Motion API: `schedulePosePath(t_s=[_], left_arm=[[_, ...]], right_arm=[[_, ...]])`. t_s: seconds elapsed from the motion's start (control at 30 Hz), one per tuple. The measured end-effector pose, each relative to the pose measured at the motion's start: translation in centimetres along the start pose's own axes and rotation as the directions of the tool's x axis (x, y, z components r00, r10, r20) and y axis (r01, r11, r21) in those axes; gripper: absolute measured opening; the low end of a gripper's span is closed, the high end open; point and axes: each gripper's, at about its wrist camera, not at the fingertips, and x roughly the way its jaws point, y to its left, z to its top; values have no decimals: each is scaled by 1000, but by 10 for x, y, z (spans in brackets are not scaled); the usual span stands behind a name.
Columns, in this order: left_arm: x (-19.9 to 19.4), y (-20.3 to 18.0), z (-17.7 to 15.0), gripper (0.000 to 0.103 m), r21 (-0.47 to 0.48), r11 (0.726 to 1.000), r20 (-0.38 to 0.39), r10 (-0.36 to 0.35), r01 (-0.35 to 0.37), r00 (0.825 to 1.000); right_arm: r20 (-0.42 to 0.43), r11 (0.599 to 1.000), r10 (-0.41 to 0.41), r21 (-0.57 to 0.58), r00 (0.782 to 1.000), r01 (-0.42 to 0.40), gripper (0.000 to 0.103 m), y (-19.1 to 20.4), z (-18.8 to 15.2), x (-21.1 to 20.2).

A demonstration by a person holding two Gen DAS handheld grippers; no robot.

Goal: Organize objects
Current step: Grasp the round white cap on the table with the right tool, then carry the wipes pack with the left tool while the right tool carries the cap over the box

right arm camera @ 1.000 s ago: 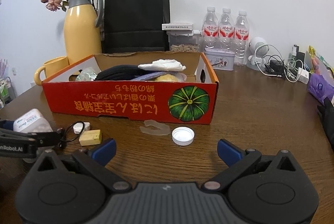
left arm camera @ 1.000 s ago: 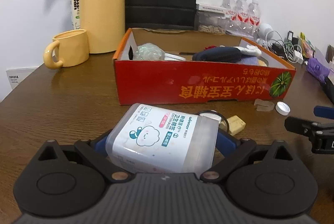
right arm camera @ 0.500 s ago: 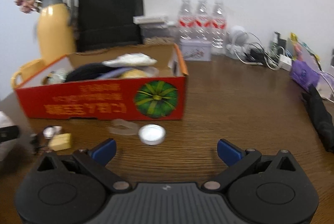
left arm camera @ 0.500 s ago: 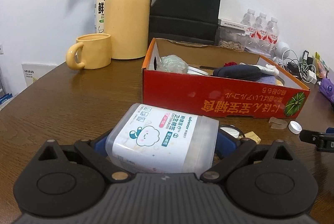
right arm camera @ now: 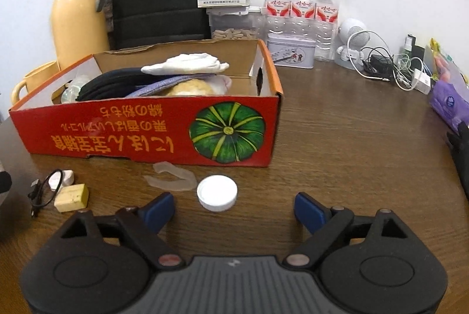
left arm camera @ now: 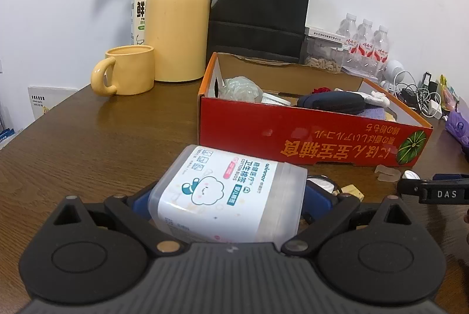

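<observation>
Clamping a cotton bud box (left arm camera: 227, 194) on its side above the table, the left gripper (left arm camera: 227, 196) faces the red carton (left arm camera: 293, 135) at one o'clock. The right gripper (right arm camera: 234, 210), jaws spread but closing on nothing, hovers over a white cap (right arm camera: 217, 192) at eleven o'clock.

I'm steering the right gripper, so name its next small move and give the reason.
Probably ease forward and down to straddle the white cap: it lies on the table just ahead of the right gripper, whose jaws are closing with nothing between them.
</observation>
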Motion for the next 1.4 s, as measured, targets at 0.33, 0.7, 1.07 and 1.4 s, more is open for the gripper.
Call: schedulePosePath(t_s=[0.33, 0.7, 1.07, 1.4], left_arm=[[1, 0, 0, 99, 4, 1000, -6, -1, 1, 1000], [1, 0, -1, 99, 6, 1000, -5, -1, 1, 1000], [-3, -1, 0, 99, 5, 1000, 8, 1, -1, 1000], [-26, -13, 22, 99, 10, 1000, 98, -24, 23, 995]], right_arm=[[37, 997, 62, -44, 997, -61, 28, 8, 2, -3], [94, 996, 79, -42, 992, -75, 27, 10, -2, -17], [199, 996, 75, -54, 977, -66, 27, 13, -10, -40], [290, 993, 106, -79, 951, -87, 27, 21, -7, -65]])
